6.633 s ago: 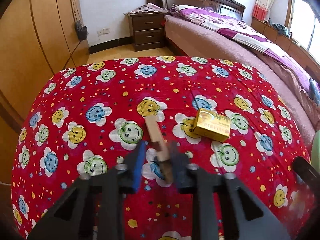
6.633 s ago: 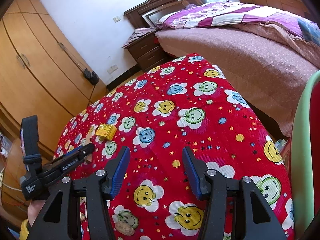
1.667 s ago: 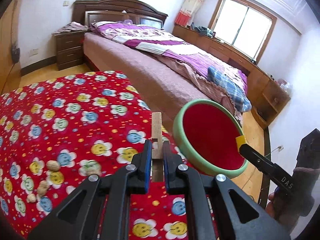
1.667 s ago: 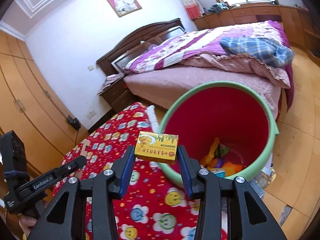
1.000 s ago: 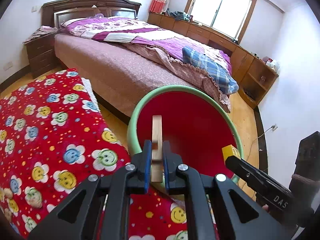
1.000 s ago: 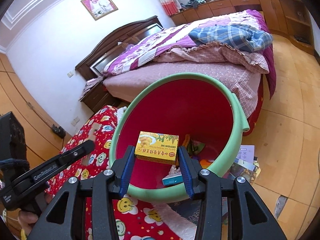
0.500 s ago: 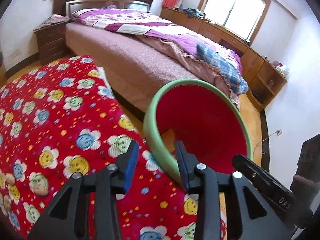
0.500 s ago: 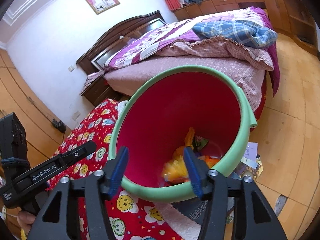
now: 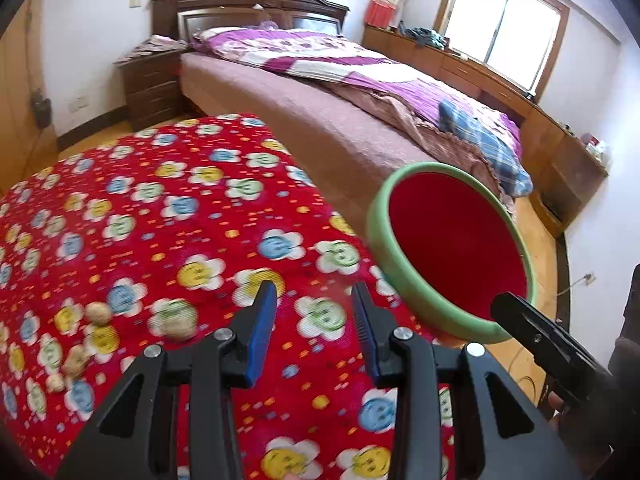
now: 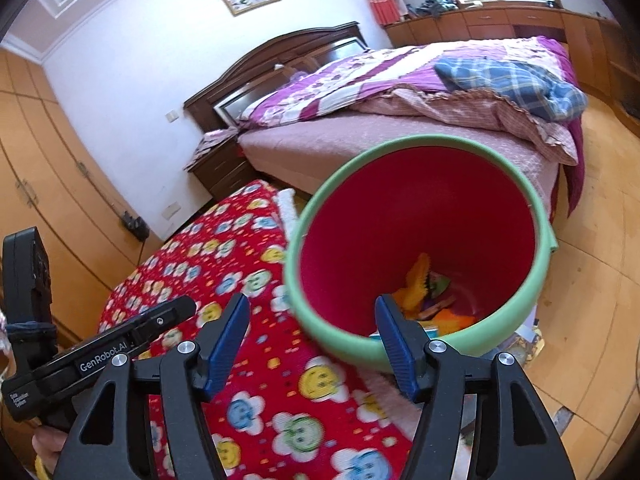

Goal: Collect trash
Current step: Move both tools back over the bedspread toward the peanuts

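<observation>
A red bin with a green rim (image 9: 378,220) stands off the right edge of a table covered in a red flowered cloth (image 9: 160,220). My left gripper (image 9: 314,312) hangs open and empty over the cloth, left of the bin. Several brown nut shells (image 9: 99,314) lie on the cloth to its left. In the right wrist view, my right gripper (image 10: 310,312) is open and empty just in front of the bin's rim (image 10: 344,346). Yellow and orange trash (image 10: 420,292) lies at the bin's bottom. Each wrist view shows one black finger of the other gripper (image 9: 528,328) (image 10: 160,320).
A bed (image 9: 320,120) with purple bedding runs behind the table and bin. A dark nightstand (image 9: 152,84) stands by the headboard, and wooden wardrobe doors (image 10: 48,168) line the left wall. Papers (image 10: 528,336) lie on the wooden floor beside the bin.
Both grippers opened over the bin: the wooden stick left the left one and the yellow box left the right one. The left gripper then swung back left over the table.
</observation>
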Tool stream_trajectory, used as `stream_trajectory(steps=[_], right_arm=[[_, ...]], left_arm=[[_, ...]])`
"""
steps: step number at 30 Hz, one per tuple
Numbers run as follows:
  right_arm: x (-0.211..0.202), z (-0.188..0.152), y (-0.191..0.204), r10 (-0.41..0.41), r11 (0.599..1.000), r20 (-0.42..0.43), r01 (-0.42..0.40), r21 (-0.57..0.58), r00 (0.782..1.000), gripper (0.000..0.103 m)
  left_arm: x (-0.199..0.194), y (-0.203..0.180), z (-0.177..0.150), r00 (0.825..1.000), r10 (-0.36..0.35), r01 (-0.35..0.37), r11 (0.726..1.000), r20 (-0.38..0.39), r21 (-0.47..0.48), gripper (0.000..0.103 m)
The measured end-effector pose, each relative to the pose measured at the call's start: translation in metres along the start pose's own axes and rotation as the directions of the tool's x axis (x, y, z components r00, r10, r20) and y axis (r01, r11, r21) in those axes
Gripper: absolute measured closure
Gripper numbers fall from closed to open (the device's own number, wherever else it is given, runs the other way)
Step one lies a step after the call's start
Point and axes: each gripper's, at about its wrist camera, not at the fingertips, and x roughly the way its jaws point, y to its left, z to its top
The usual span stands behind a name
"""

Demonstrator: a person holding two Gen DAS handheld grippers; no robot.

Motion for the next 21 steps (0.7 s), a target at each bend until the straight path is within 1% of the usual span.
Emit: stream_trajectory(steps=[6, 9, 21], right_arm=[[-0.003, -0.01, 0.03, 0.036, 0.998, -0.008, -0.037, -0.053, 0.999, 0.036], [-0.004, -0.016, 0.043, 0.049, 0.996, -0.015, -0.05, -0.076, 0.999, 0.036], [-0.008, -0.037, 0.087, 0.081, 0.981, -0.03, -0.085, -0.173, 0.996, 0.036]], left_arm=[[-0.023, 0.019, -0.011, 0.999, 0.034, -0.033, 0.999, 0.015, -0.032, 0.064], [-0.033, 0.027, -0.016, 0.998, 0.063, -0.062, 0.997, 0.026, -0.045, 0.064], [-0.07, 0.058, -0.039, 0.986, 0.151, -0.145, 0.985, 0.068, -0.09, 0.064]])
